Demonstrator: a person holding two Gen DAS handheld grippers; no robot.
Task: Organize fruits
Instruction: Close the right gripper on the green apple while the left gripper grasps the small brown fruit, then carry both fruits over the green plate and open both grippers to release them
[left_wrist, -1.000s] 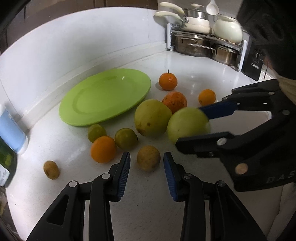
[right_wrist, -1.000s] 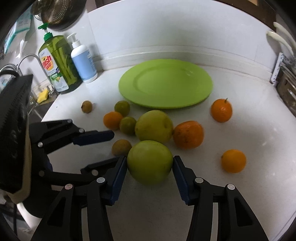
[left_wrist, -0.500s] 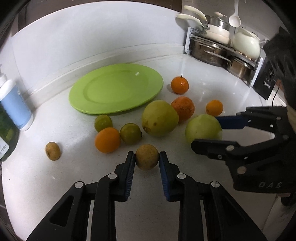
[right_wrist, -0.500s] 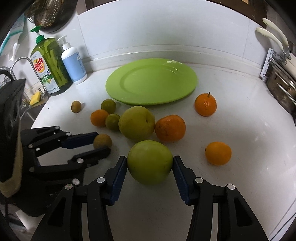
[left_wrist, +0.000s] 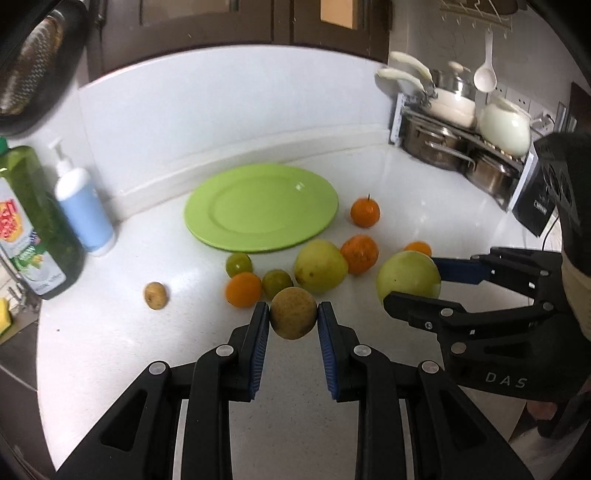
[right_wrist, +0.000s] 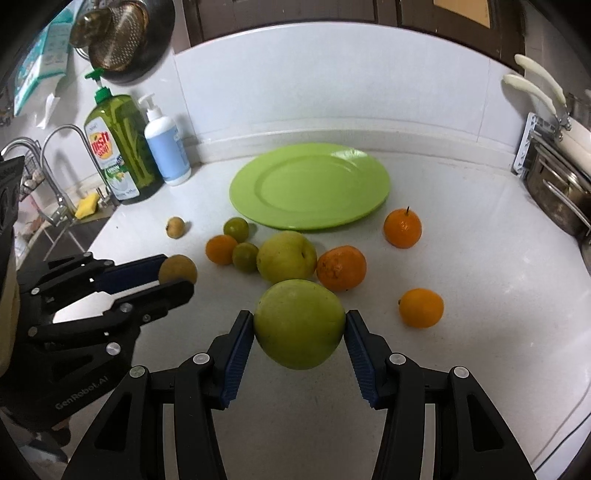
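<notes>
Lifted off the white worktop (left_wrist: 110, 332) since a moment earlier, a small round brown fruit (left_wrist: 293, 313) sat pinched in the left claw (left_wrist: 291, 319) while the right claw (right_wrist: 300, 330) gripped a large green apple (right_wrist: 299, 328), both short of the empty round lime-green plate (right_wrist: 309, 184), other fruit scattered between.

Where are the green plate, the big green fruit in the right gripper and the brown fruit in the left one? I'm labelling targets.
green plate (right_wrist: 309, 186): right wrist view, bare centre.
big green fruit (right_wrist: 299, 325): right wrist view, front face.
brown fruit (left_wrist: 293, 313): left wrist view, middle.
</notes>
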